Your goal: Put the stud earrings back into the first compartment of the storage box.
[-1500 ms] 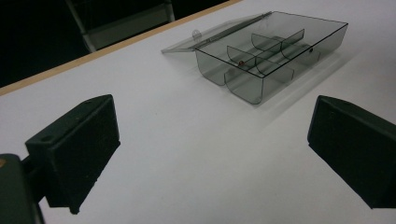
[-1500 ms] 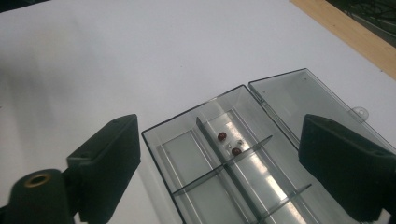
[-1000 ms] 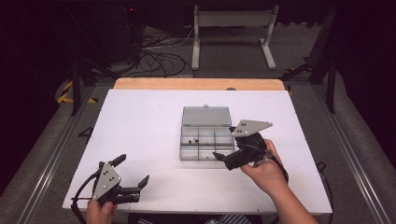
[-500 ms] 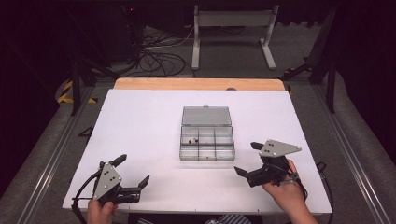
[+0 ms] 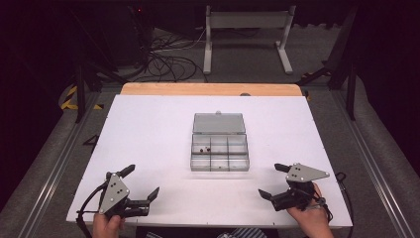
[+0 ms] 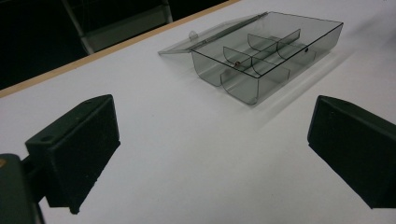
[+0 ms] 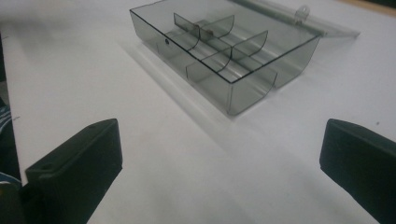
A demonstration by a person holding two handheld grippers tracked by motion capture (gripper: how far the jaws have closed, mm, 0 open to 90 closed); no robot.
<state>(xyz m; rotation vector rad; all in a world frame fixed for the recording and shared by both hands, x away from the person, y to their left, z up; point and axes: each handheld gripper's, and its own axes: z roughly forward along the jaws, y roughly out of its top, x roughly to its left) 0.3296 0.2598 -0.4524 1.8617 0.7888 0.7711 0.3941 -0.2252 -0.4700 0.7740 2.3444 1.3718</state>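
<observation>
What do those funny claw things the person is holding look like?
Each is a black two-jaw gripper: the left gripper and the right gripper. Both have blocky black jaw pads, a grey three-cornered plate with dark dots on top, and a black cable trailing behind.

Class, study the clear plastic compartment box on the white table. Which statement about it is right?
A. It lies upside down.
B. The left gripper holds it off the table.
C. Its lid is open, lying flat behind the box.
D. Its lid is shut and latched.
C: the lid lies opened back on the far side of the compartment box, whose dividers are exposed; both grippers, left and right, sit apart from it, open and empty.
</observation>
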